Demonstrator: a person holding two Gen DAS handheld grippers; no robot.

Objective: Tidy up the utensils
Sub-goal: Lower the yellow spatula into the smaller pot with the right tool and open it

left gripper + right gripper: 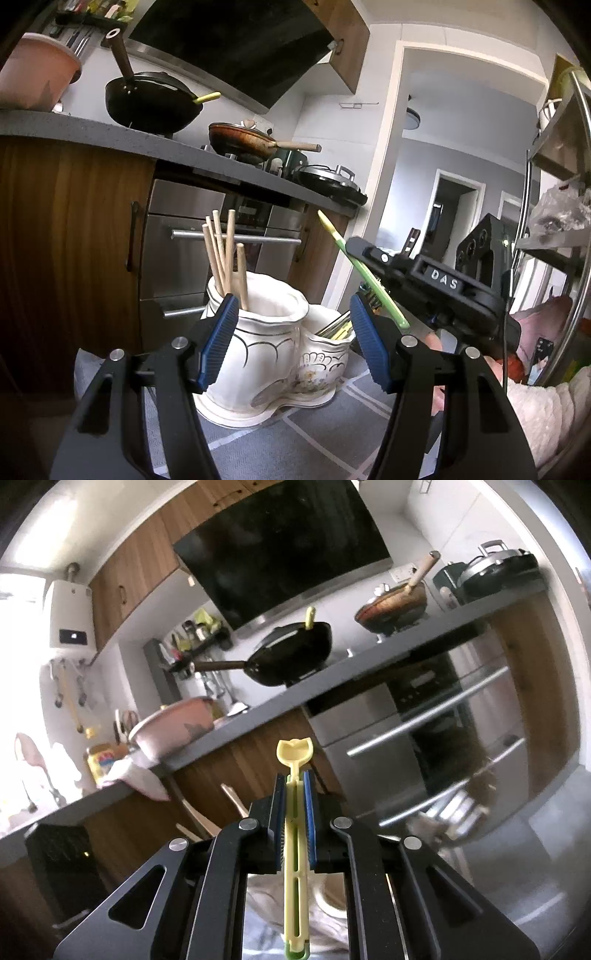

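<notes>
Right gripper is clamped on a yellow-green utensil. Left gripper stands open around the white ceramic holder, pads apart from it.

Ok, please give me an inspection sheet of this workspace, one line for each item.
Surface: grey patterned mat under the holder.
Job's things: white ceramic holder; wooden sticks stand in its left compartment, more utensils in the right; yellow-green utensil.
Clutter: nothing seen on the mat.
Claws: left claw open, empty, facing the holder; right claw shut on the yellow-green utensil.
Cables: thin black cable by the right claw.
Surroundings: counter with black wok, oven below.
</notes>
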